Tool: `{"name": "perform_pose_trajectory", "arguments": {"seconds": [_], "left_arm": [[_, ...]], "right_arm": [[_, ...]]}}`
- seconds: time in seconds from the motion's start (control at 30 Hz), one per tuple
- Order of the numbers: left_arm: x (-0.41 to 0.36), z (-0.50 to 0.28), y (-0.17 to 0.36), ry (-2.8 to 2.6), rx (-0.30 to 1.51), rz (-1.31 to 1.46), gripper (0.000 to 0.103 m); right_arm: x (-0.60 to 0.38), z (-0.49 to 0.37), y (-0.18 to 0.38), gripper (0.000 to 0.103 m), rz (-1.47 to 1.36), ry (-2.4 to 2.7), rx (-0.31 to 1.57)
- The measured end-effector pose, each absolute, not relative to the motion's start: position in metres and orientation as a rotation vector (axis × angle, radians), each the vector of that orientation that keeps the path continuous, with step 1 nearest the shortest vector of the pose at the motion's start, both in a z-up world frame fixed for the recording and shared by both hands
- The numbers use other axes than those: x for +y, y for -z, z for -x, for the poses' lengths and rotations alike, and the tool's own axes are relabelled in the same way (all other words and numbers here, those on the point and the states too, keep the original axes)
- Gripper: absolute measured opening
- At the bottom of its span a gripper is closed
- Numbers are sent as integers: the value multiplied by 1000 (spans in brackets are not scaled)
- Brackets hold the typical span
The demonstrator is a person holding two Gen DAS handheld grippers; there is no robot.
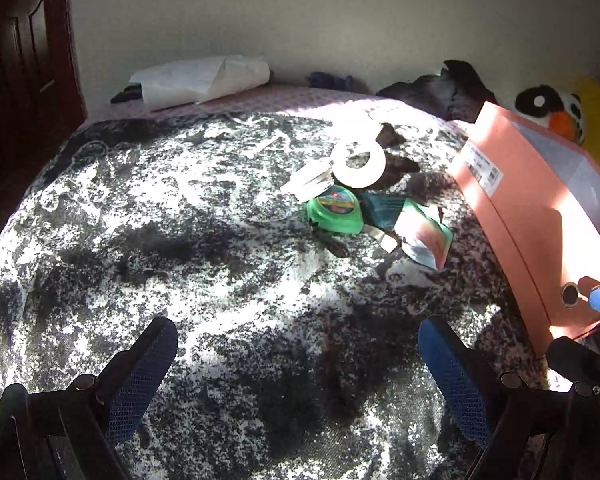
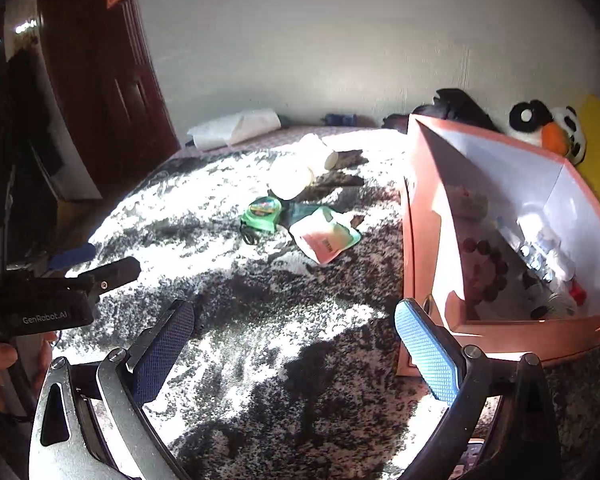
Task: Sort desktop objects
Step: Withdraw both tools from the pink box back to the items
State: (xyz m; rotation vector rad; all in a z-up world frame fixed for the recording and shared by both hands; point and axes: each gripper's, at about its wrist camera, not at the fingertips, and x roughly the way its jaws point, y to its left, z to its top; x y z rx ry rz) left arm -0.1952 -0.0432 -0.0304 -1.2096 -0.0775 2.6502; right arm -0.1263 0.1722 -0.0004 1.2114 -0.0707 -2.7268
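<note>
A small pile lies on the mottled black-and-white blanket (image 1: 204,248): a green tape measure (image 1: 334,209), a white tape roll (image 1: 358,165), a pink and green pouch (image 1: 424,236) and a teal packet (image 1: 384,208). The pile also shows in the right wrist view, with the tape measure (image 2: 262,213) and pouch (image 2: 324,238). A pink open box (image 2: 432,216) stands to the right and holds several small items. My left gripper (image 1: 298,344) is open and empty, well short of the pile. My right gripper (image 2: 296,332) is open and empty beside the box's near corner.
A folded white paper bag (image 1: 204,80) lies at the far edge by the wall. A panda plush (image 1: 552,110) and dark clothing (image 1: 440,88) sit behind the box (image 1: 532,208). A dark wooden door (image 2: 96,72) stands at left. The left gripper's body (image 2: 60,300) shows at left.
</note>
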Motion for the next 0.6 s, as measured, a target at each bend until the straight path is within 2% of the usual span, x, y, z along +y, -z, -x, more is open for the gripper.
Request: {"name": "perform_pose_trajectory", "arguments": {"seconds": [0.1,0.2,0.23,0.4,0.6], "left_arm": [[-38,223,40,-2596,-103,1229,100],[-31,253,51,-2572,-129,1254,100],[-29,263,55,-2568,-140,1264,100],[-18,311,71,-2552,-175,1270,100],[-7,351,89,-2512,-136,1258,99]], "right_arm": [[166,149,18,102,-1233,2753,23],[152,169,24,103,-1202,2799,204],[147,178,26,100,-1195,2770,234],[138,222,45,100,-1262,2734,239],[149,263,76,99,-1341,2708,173]]}}
